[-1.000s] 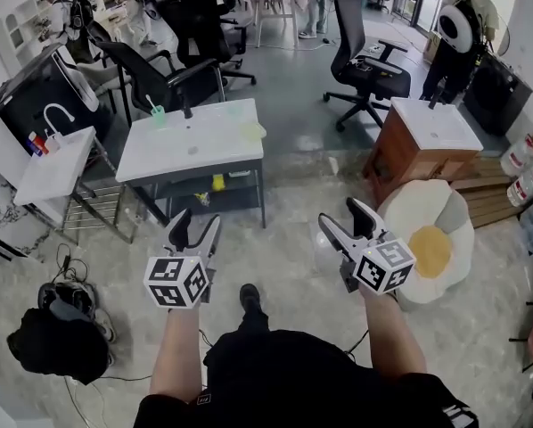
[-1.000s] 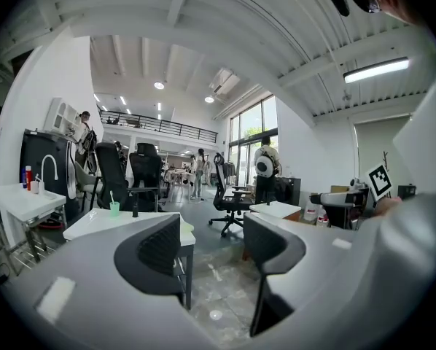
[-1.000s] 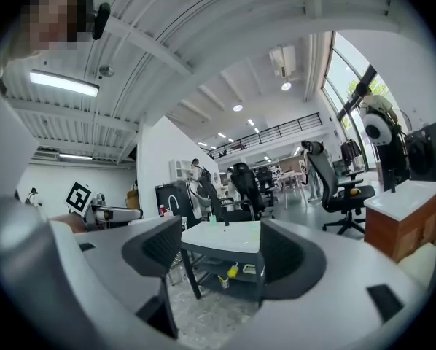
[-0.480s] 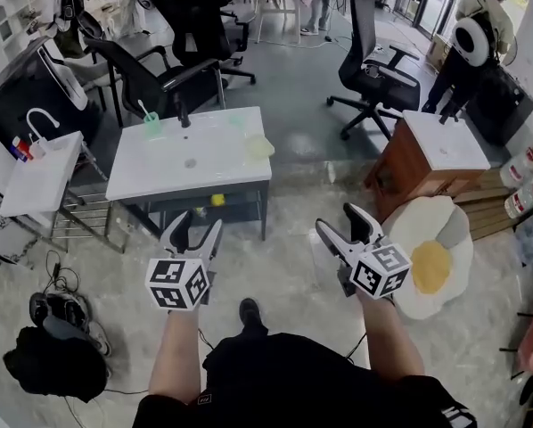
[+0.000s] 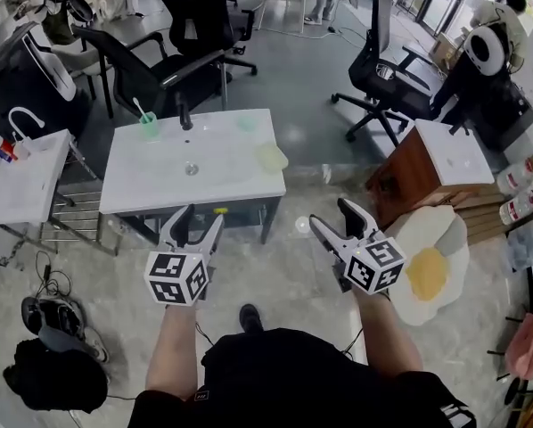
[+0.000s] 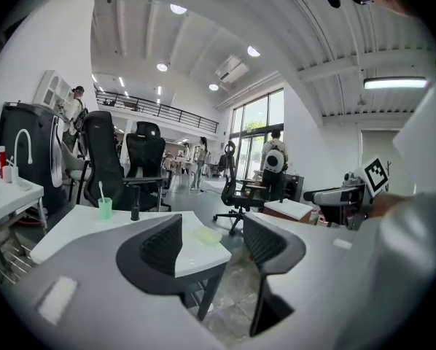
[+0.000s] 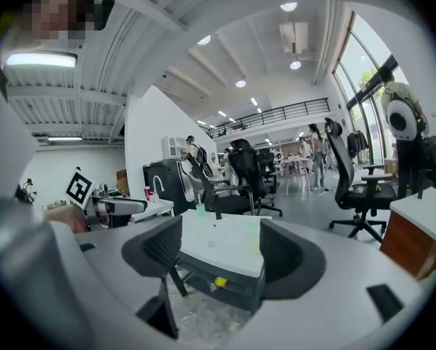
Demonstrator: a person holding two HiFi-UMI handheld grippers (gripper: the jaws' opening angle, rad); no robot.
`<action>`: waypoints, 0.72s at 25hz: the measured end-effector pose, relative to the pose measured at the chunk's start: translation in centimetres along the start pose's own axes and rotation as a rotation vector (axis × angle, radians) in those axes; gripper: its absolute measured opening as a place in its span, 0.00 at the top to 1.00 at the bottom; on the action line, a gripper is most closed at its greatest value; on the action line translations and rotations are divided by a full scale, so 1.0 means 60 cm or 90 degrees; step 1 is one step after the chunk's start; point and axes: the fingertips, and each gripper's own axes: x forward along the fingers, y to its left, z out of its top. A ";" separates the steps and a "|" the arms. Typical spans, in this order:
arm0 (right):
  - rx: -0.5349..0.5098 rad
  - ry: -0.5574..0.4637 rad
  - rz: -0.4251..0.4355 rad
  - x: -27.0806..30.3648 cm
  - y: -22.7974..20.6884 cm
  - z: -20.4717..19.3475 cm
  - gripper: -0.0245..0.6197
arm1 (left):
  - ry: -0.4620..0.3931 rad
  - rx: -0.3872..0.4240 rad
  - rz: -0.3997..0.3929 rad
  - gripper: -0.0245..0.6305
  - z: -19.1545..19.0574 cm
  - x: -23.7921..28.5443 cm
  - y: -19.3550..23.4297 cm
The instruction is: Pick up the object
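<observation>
The white washbasin table [image 5: 159, 185] has drawn closer as the person walks up, so the approach looks under way. The left gripper [image 5: 200, 219] and right gripper [image 5: 332, 214] gape wide, holding nothing. The likely object, a pale green pad [image 5: 271, 157], lies well ahead of both jaws.

A pale stone floor [image 5: 284, 279] surrounds a white tabletop [image 5: 159, 178] with a basin. Black office chairs [image 5: 195, 12] stand behind it and a wooden cabinet [image 5: 405, 182] stands right. Tall windows [image 6: 258, 126] and ceiling lights [image 6: 394, 82] brighten the white-walled hall.
</observation>
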 end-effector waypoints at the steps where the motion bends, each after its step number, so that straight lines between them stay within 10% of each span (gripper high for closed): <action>1: -0.004 0.001 0.001 0.016 0.002 0.005 0.50 | -0.001 0.001 0.000 0.57 0.005 0.007 0.013; 18: -0.023 0.045 0.023 0.171 0.009 0.012 0.50 | -0.014 0.009 -0.006 0.57 0.039 0.060 0.106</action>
